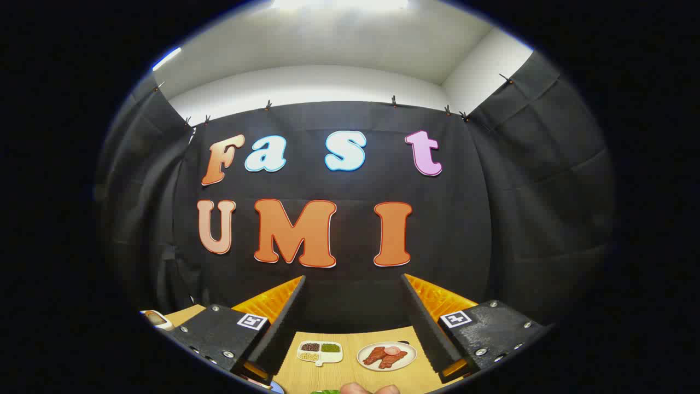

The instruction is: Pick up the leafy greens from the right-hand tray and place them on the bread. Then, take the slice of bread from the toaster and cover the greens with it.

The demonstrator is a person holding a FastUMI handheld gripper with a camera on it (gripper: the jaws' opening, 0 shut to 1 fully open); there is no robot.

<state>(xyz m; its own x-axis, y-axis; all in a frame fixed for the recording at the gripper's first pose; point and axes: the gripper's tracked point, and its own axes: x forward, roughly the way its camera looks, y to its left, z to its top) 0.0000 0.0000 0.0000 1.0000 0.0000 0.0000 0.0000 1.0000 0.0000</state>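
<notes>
— Fingertips (369, 388) and a scrap of leafy greens (327, 392) sit nearest, at my six o'clock.
— And the tongs (353, 284)?
— Released, spread wide, gripping nothing; I've got them raised toward the wall, presumably to survey first. Beyond them on the table (350, 377): a three-part dish (320, 352) at eleven, a plate of meat (386, 356) at one.

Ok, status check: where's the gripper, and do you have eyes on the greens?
Gripper open, holding nothing, raised toward the booth wall. Greens just a sliver at the near table edge, beside fingertips. Sectioned dish and meat plate ahead between the fingers.
</notes>
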